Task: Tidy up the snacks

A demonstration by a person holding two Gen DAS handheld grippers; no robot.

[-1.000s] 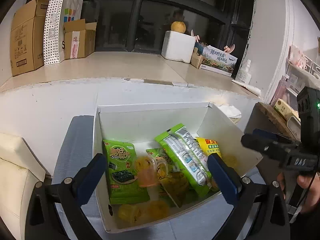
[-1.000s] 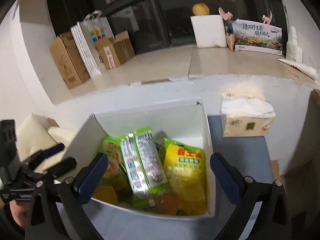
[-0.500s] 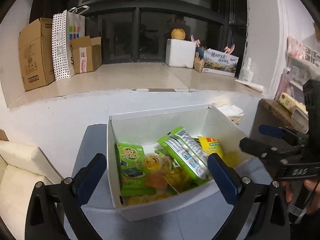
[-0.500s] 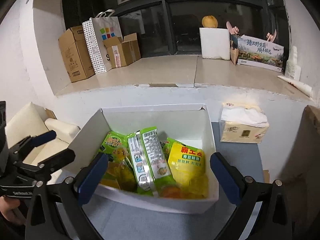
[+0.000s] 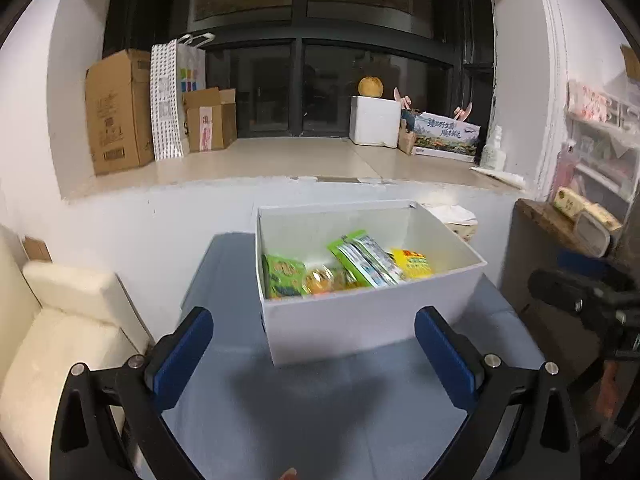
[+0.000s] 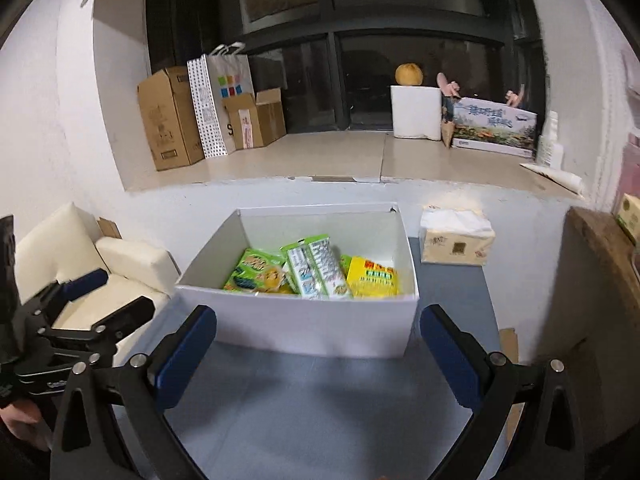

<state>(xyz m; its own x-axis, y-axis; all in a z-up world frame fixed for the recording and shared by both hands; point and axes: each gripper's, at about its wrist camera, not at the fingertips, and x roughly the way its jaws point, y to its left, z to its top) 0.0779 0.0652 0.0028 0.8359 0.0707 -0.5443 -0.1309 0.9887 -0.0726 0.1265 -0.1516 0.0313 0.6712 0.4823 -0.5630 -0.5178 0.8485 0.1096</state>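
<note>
A white box (image 5: 372,316) stands on a blue-grey table (image 5: 320,412); it also shows in the right wrist view (image 6: 296,328). Inside lie a green seaweed pack (image 5: 282,276), a long green-and-silver pack (image 5: 368,260), a yellow pack (image 5: 412,264) and jelly cups (image 5: 322,280). The same yellow pack (image 6: 372,278) and long pack (image 6: 318,266) show in the right wrist view. My left gripper (image 5: 314,354) is open and empty, in front of the box. My right gripper (image 6: 318,356) is open and empty, also in front of the box.
A tissue box (image 6: 456,242) sits right of the white box. A cream sofa (image 5: 52,340) is at the left. The window ledge (image 5: 280,160) behind holds cardboard boxes (image 5: 116,112), a paper bag and a foam box. A wooden shelf (image 5: 560,224) stands at the right.
Both grippers have pulled back and up from over the box; the box now looks smaller and farther off. Both stay open and empty.
</note>
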